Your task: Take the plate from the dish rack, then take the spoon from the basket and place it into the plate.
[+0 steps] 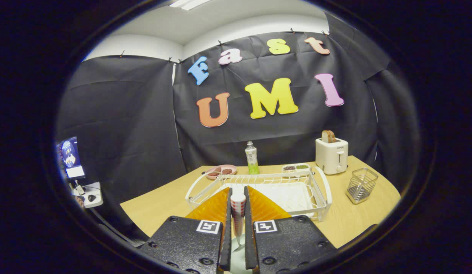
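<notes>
While the claw (238,213) hangs above the near edge of the wooden worktop (357,217), its two fingers are clenched on the checkered handle of the spoon (238,215), which stands upright between them with its bowl end pointing down. Below the spoon, a pale surface that may be the plate (239,262) shows between the fingers. Just beyond the fingers sits the white dish rack (319,198), and the wire basket (360,185) stands to its right, near a toaster (332,155).
</notes>
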